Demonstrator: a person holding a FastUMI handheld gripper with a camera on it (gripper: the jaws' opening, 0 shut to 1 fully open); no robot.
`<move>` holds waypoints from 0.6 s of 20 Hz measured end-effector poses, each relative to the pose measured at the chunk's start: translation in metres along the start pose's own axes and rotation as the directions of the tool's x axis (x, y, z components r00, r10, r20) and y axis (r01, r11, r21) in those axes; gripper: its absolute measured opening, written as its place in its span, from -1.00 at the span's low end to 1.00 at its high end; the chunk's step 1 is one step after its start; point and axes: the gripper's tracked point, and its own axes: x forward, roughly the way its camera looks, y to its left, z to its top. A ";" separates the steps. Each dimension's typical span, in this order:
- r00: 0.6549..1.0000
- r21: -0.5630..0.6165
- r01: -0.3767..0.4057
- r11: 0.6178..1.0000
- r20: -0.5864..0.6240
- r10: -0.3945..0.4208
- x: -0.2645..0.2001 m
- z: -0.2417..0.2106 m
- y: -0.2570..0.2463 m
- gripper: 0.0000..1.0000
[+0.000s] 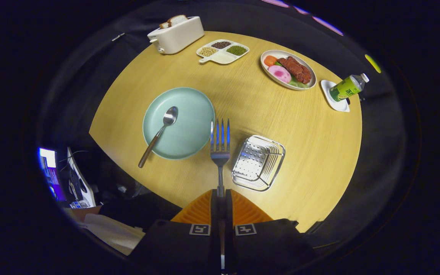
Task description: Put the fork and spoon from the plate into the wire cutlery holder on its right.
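Gripper [220, 196]: fingers closed together on the fork handle, both pressing it; held above the table's near edge.
Fork [220, 145]: clamped by the handle end, tines pointing away from the fingers; it hangs over the gap between plate and holder, tine tips overlapping the plate's right rim in the view.
Plate [193, 126]: pale green, round, on the near-left part of the round wooden table [304, 152].
Spoon [159, 133]: lies on the plate, bowl up near its centre, handle running out over the plate's near-left rim.
Wire cutlery holder [259, 163]: just right of the plate, near the table's near edge, lying low with a perforated panel showing; nothing seen inside.
Far edge: white toaster [176, 35] with bread slices, a divided dish of beans [224, 51], an oval plate of food [288, 69].
Right edge: green bottle [348, 88] on a small white saucer [336, 101].
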 end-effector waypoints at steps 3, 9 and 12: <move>0.997 -0.015 0.024 1.000 -0.069 -0.025 -0.001 -0.016 -0.026 -0.83; 0.974 -0.022 0.016 1.000 -0.227 -0.020 0.013 -0.028 -0.059 -0.83; 0.955 -0.031 -0.016 0.999 -0.296 0.006 0.025 -0.026 -0.058 -0.83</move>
